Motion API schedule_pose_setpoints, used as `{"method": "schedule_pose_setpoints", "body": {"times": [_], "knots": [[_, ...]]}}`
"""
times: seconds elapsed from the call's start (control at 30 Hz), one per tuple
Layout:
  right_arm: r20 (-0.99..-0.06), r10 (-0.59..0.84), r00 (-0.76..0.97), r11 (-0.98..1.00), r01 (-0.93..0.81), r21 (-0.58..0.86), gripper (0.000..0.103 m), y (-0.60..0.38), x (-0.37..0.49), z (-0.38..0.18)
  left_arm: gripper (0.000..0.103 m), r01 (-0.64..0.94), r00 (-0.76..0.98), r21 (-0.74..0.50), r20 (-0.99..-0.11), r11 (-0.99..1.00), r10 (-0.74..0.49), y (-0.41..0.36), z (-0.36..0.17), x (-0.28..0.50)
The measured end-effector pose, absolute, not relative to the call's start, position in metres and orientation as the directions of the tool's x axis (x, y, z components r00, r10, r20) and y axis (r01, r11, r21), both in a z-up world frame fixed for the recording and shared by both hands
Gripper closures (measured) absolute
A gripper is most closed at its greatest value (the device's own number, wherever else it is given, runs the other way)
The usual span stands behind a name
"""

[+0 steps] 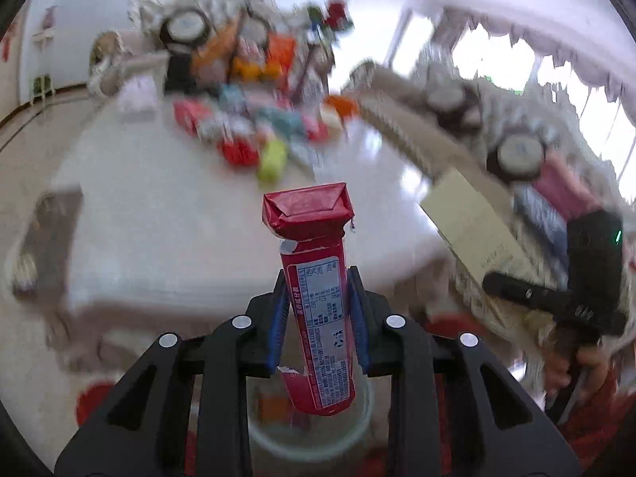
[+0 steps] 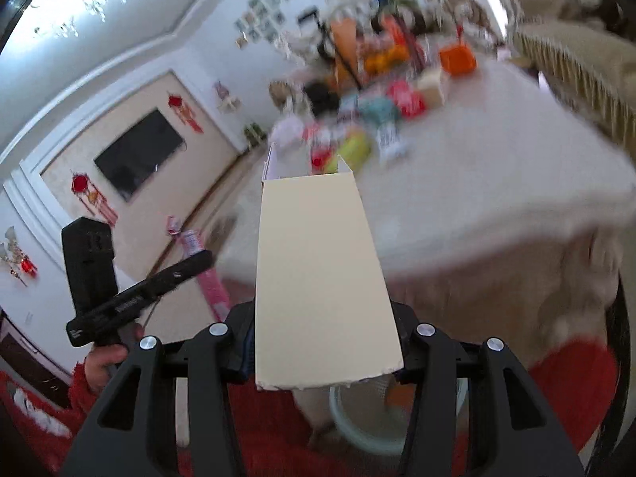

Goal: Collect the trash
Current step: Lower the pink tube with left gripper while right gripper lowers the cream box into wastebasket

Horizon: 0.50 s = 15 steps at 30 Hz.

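A long red snack packet (image 1: 316, 306) with a torn, crumpled top stands upright over the pale bin (image 1: 310, 433). A cream cardboard box (image 2: 322, 278), open-ended, hangs above that bin too.

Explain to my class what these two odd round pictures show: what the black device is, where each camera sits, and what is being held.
There is no robot here. A person holds a hand-held gripper in each hand, and a wide-angle camera on each looks forward along its jaws, which is why the pictures look round and bent.

In the left camera's picture, the left gripper is shut on a red wrapper tube printed with a label. The other device appears at the right edge.

In the right camera's picture, the right gripper is shut on a cream cardboard box, open at its far end.

Ahead is a white table with a blurred pile of colourful packets at its far side. Below the jaws sits a pale bin, probably for the trash.
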State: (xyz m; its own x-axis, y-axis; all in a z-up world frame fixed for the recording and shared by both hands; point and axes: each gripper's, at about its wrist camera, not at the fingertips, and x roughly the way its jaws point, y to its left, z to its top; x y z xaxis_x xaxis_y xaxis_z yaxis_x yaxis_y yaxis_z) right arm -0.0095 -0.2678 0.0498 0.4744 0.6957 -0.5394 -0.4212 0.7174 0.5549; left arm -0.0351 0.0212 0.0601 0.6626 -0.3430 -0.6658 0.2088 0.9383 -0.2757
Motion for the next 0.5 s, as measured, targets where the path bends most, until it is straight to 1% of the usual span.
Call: {"method": "schedule_pose_setpoints", "body": {"times": [0.07, 0.13, 0.3, 0.37, 0.4, 0.43, 0.47, 0.5], "knots": [[-0.589, 0.684, 0.431, 0.729, -0.405, 0.552, 0.056, -0.262, -0.021, 0.032, 0.074, 0.239, 0.596, -0.278, -0.714, 0.930, -0.367, 0.007, 0.034, -0.041], [-0.656, 0.654, 0.377, 0.755, -0.380, 0.535, 0.056, -0.254, -0.028, 0.006, 0.074, 0.251, 0.528, -0.265, -0.768, 0.931, -0.361, -0.007, 0.001, -0.044], [-0.778, 0.550, 0.302, 0.824, -0.349, 0.447, 0.056, -0.238, -0.018, -0.051, 0.074, 0.260, 0.436, -0.266, -0.825, 0.928, -0.358, -0.018, -0.057, -0.027], [-0.809, 0.512, 0.290, 0.840, -0.366, 0.400, 0.056, -0.228, -0.007, -0.067, 0.074, 0.250, 0.417, -0.251, -0.844, 0.935, -0.338, -0.020, -0.080, -0.017], [-0.826, 0.486, 0.284, 0.848, -0.380, 0.369, 0.054, -0.220, 0.001, -0.077, 0.073, 0.249, 0.409, -0.245, -0.850, 0.937, -0.331, -0.020, -0.086, -0.014], [-0.840, 0.465, 0.278, 0.852, -0.397, 0.340, 0.046, -0.213, 0.008, -0.086, 0.070, 0.251, 0.389, -0.239, -0.863, 0.938, -0.324, -0.022, -0.097, -0.008], [-0.847, 0.454, 0.277, 0.853, -0.410, 0.323, 0.040, -0.208, 0.012, -0.093, 0.045, 0.240, 0.378, -0.224, -0.875, 0.945, -0.303, -0.023, -0.105, -0.001], [-0.859, 0.417, 0.298, 0.867, -0.414, 0.277, 0.030, -0.203, 0.015, -0.100, 0.022, 0.228, 0.374, -0.208, -0.883, 0.951, -0.283, -0.023, -0.112, 0.003]]}}
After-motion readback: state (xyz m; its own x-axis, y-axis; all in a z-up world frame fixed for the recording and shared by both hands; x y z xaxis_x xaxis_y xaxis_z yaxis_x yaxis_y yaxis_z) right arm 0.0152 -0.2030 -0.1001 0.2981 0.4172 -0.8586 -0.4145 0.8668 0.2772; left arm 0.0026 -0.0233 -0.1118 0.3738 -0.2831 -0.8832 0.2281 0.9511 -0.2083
